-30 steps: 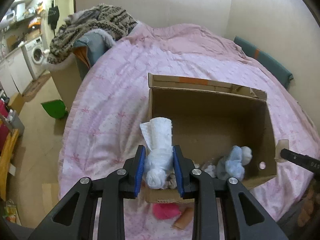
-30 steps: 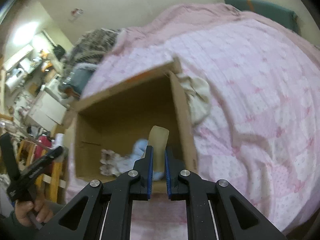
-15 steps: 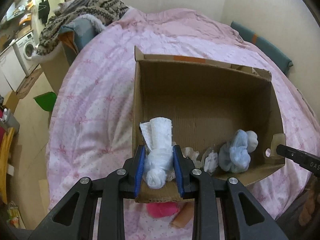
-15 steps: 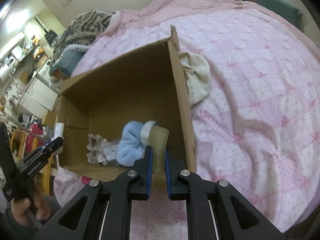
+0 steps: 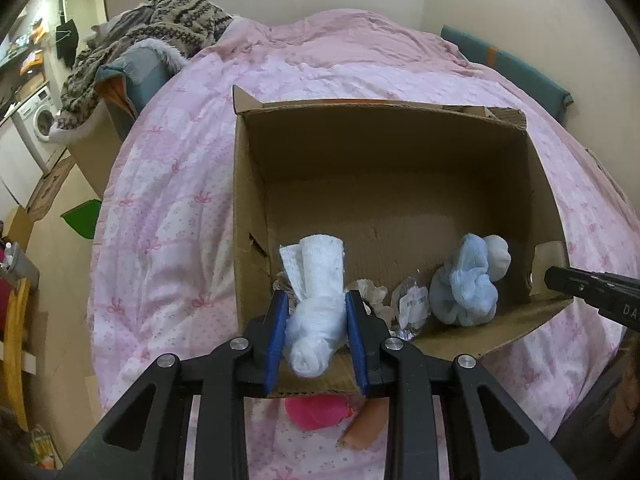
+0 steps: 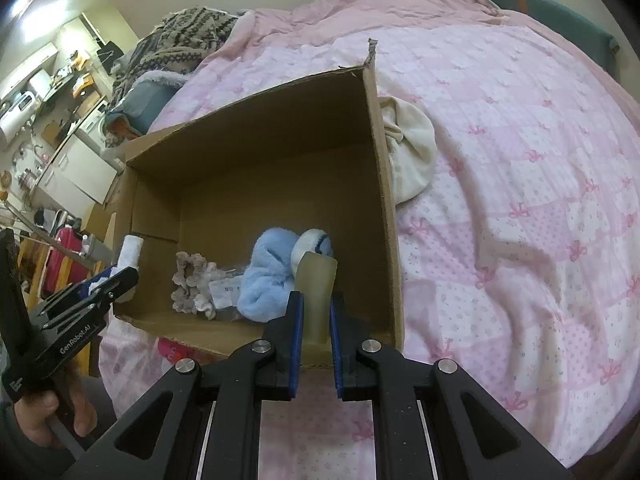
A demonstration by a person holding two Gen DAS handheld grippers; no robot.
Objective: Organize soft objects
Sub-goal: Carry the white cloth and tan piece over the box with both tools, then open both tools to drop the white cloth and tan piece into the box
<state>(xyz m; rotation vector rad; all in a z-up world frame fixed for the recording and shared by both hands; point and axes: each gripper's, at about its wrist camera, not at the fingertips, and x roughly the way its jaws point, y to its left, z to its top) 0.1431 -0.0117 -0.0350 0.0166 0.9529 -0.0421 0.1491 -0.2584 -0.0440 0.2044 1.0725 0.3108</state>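
Bed [image 5: 168, 184]: covered by a pink quilt with bows; it fills most of both views.
Box [image 5: 400, 184]: open cardboard box on the quilt, centre of the left wrist view, centre left of the right wrist view.
Cream cloth [image 6: 412, 160]: lies on the quilt against the outside of the box's right wall, upper centre of the right wrist view.
Blue sock bundle [image 5: 466, 288]: on the box floor, lower right in the left wrist view, near the front wall.
Scrunchie [image 6: 188, 284]: greyish, on the box floor left of the blue bundle, beside a small clear packet [image 6: 224, 288].
Left gripper [image 5: 316, 320]: bottom centre, clamped on a white rolled sock [image 5: 318, 280], held over the box's front left corner.
Right gripper [image 6: 314, 312]: bottom centre, closed on the tan tape flap [image 6: 316, 280] at the box's front right corner.
Pink item [image 5: 320, 410]: on the quilt just outside the front wall.
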